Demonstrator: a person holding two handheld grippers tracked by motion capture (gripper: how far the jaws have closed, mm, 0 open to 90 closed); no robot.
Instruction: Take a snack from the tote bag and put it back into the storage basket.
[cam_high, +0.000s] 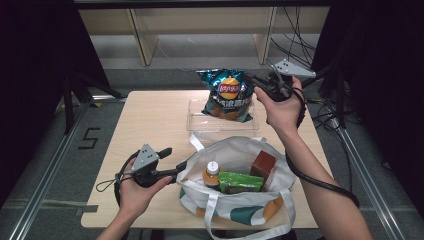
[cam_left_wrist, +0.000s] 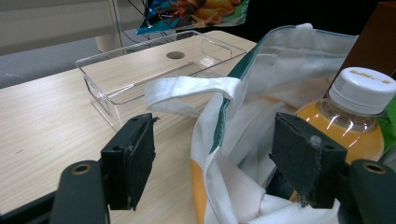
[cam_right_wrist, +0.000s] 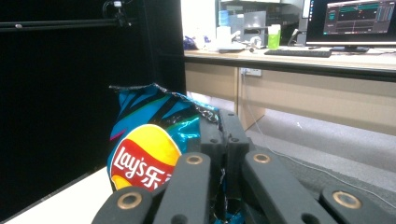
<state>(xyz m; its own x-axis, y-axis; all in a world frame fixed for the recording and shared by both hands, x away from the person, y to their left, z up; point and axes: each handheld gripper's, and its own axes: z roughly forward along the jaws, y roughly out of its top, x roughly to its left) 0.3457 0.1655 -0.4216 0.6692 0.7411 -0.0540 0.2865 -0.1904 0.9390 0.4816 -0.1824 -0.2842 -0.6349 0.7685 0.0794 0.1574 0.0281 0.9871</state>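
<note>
Nearest us, our left gripper spreads its jaws around the tote bag's rim; our right gripper clenches the chip bag, lifted above the clear tray.

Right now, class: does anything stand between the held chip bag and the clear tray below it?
Nothing visible does. The right claw holds the chip bag by its upper edge, hanging over the clear tray, whose inside looks bare. The tote bag sits nearer the person, beside that path.
</note>
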